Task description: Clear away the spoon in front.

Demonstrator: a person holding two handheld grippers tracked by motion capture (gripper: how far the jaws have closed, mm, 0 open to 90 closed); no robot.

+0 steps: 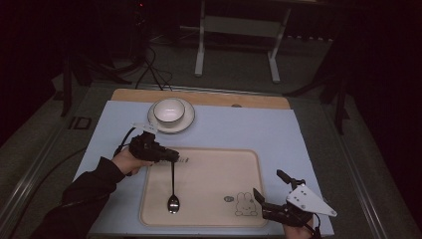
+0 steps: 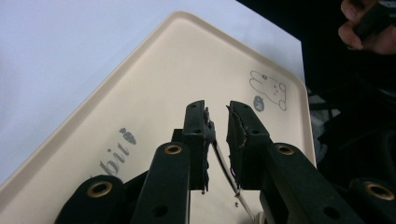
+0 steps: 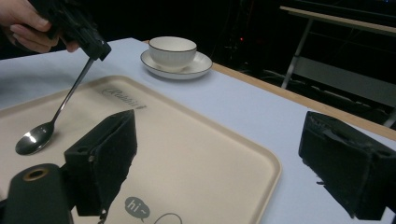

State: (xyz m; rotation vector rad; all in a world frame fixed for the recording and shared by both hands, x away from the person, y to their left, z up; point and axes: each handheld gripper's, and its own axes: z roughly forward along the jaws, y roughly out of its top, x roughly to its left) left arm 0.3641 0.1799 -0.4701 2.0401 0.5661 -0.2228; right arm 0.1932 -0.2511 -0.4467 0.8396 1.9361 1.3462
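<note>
We pinch the spoon (image 1: pixel 172 185) handle in our left gripper (image 1: pixel 171 156); keep it steady above the tray (image 1: pixel 209 164), while our right gripper (image 1: pixel 268 191) is spread.

A beige plastic tray (image 1: pixel 209 164) lies at the near middle of the pale blue worktop (image 1: pixel 278 129); a metal spoon (image 1: pixel 173 191) rests on its left part, and a white bowl on a saucer (image 1: pixel 170 113) sits behind it.

Both grippers are black: the left gripper (image 1: pixel 171 156) has brass-ringed screw holes behind its ridged pads (image 2: pixel 241 135), while the right gripper (image 1: pixel 268 191) carries a grey three-cornered plate behind its jaws. A dark sleeve (image 1: pixel 79 196) covers the left forearm.
</note>
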